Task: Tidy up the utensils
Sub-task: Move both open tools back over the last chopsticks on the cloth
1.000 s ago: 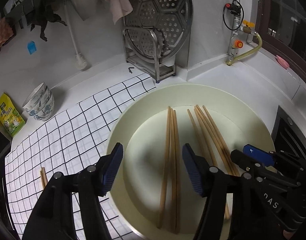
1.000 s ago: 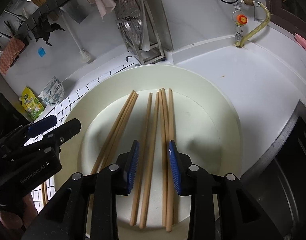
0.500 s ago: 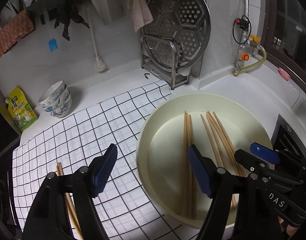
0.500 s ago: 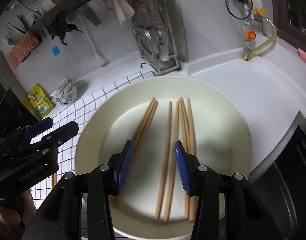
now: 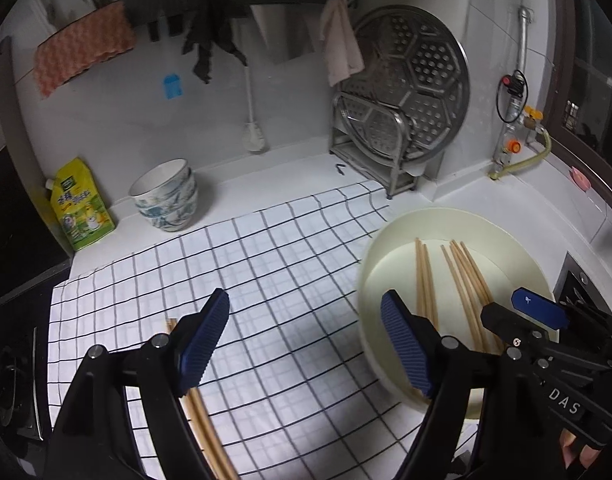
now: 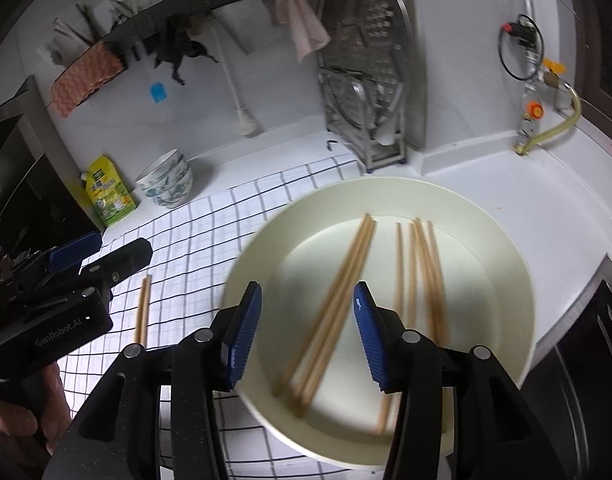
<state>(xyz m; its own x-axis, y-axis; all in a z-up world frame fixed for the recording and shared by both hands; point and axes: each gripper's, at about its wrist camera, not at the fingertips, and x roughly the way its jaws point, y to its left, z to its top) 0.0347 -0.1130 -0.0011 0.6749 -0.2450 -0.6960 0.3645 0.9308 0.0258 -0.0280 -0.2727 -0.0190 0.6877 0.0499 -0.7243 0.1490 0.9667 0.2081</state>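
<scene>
- Your left claw (image 5: 306, 344) hangs over the checked cloth (image 5: 266, 264), to the left of the cream basin (image 5: 385, 248). Its jaws are spreading and nothing sits between the blue pads (image 5: 204, 340).
- Your right claw (image 6: 307, 332) hovers over the near side of the cream basin (image 6: 505, 248). Its jaws are also widening; chopsticks lie below the gap, down on the basin floor, and the pads (image 6: 367, 336) press on none of them.
- The chopsticks in the basin (image 6: 337, 300) lie in two loose groups: one bundle slanting toward the basin's left half, and several more (image 6: 421, 264) lying close together in its right half. They look blurred in the right wrist view.
- Another pair of chopsticks (image 6: 143, 308) rests on the cloth, to the left of the basin and apart from it. In the left wrist view that pair (image 5: 204, 428) runs partly under your left claw's left finger.
- The basin sits on the white surface (image 6: 485, 160), with its left edge overlapping the cloth.
- Behind the basin, against the wall, a metal rack (image 5: 369, 160) holds a round perforated steamer plate (image 5: 409, 80) upright.
- Far to the basin's left stand stacked patterned bowls (image 5: 168, 196), with a yellow pouch (image 5: 80, 208) beyond them.
</scene>
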